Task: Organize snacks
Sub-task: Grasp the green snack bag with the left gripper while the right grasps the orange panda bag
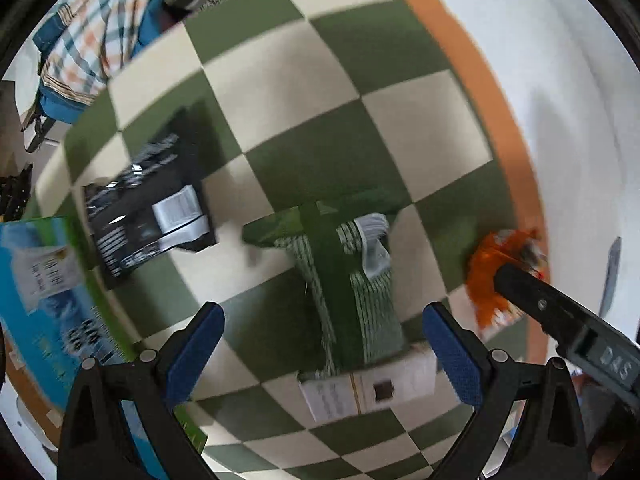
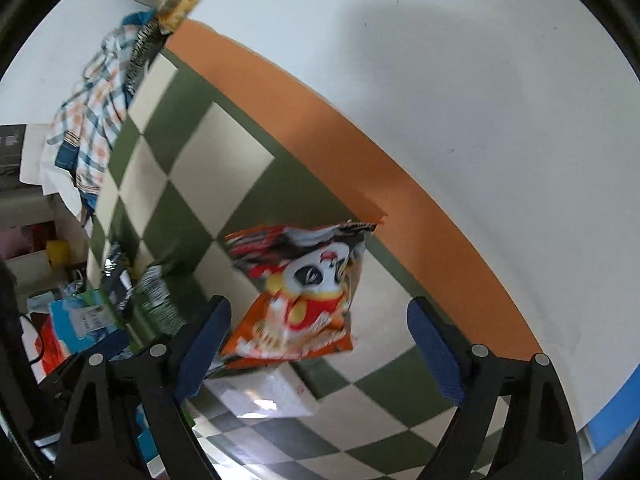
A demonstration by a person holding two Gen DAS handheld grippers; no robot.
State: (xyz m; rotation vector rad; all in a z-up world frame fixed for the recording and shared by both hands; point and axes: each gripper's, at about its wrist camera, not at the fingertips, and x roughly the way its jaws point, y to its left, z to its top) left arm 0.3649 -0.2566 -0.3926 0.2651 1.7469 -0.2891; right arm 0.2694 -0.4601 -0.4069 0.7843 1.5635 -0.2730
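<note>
On the green and cream checked cloth [image 1: 424,128] lie several snack packs. A green striped packet [image 1: 344,280] lies straight ahead of my open left gripper [image 1: 332,352], partly between its blue pads. A black packet [image 1: 148,204] lies to the left, and a blue and green box [image 1: 44,300] at the far left. The orange panda-print packet [image 2: 300,292] lies ahead of my open right gripper [image 2: 320,348], close to its left pad; in the left wrist view the orange packet [image 1: 492,280] shows at the right behind the other gripper's black finger. A white packet [image 2: 264,392] lies under its near edge.
An orange strip [image 2: 360,152] borders the cloth against a white surface [image 2: 480,80]. Checked fabric [image 1: 92,28] is heaped at the far corner. Clutter and shelves [image 2: 44,260] stand past the table's left side. A blue tape strip [image 2: 616,412] shows at lower right.
</note>
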